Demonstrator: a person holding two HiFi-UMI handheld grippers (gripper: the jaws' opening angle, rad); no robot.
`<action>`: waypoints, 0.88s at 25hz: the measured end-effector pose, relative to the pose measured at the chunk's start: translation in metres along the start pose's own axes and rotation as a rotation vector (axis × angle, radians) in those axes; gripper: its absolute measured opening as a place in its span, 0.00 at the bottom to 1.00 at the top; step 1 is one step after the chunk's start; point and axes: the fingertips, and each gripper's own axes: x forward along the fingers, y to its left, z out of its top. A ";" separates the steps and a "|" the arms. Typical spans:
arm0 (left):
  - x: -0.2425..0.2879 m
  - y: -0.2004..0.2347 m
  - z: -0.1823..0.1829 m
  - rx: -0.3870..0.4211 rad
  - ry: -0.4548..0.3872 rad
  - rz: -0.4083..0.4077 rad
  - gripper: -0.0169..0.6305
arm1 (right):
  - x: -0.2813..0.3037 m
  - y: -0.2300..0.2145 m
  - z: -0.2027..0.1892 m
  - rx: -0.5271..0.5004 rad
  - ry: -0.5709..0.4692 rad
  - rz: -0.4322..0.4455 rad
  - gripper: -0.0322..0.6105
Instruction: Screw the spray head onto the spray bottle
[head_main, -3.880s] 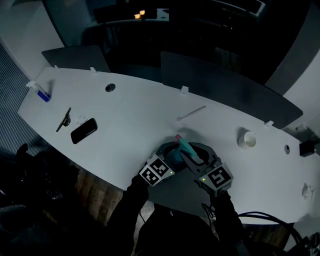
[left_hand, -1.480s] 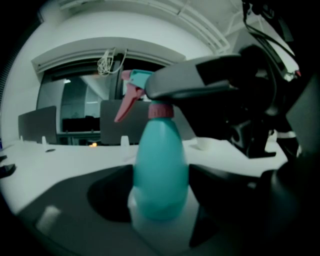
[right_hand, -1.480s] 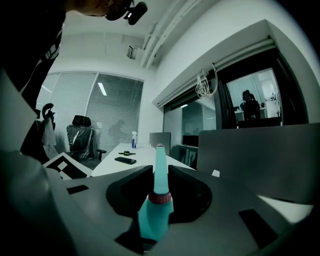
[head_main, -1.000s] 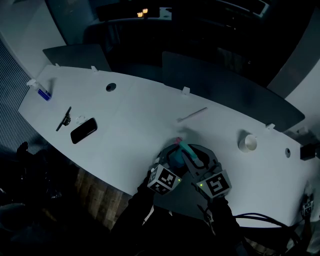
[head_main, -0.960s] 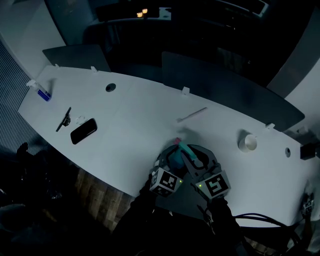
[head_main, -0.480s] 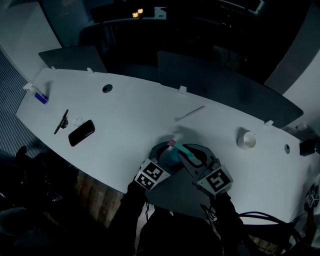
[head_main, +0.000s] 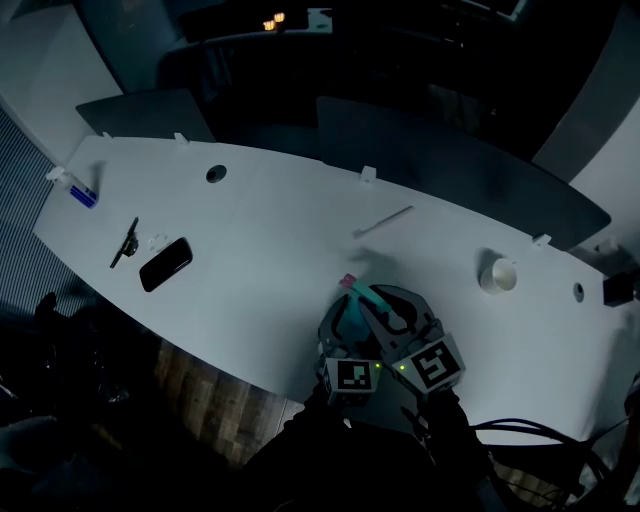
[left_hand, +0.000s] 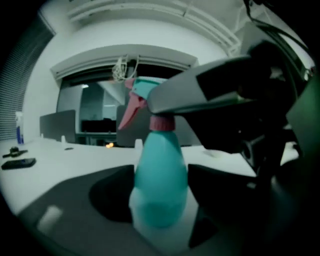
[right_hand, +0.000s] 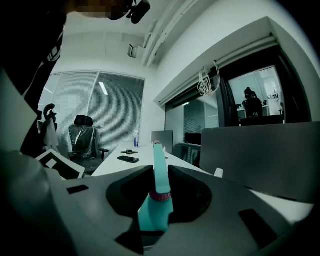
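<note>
We keep the bottle upright at the near edge of the table, where both tools can reach it from the side. The right gripper is clamped on the spray head just above the pink collar, we judge to hold it fixed over the neck. The left gripper has just been closing on the bottle's body. Its jaws now seem to press the sides, probably so we can turn the bottle under the head.
</note>
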 end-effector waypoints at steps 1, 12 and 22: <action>0.000 -0.001 -0.001 -0.002 -0.002 -0.004 0.55 | 0.000 0.000 0.000 0.001 0.003 0.003 0.21; 0.002 -0.007 -0.004 0.104 0.064 -0.533 0.54 | 0.000 -0.002 -0.002 -0.001 0.017 0.038 0.21; 0.000 0.000 0.001 0.040 -0.037 -0.052 0.55 | 0.000 -0.003 -0.001 -0.001 0.019 0.013 0.21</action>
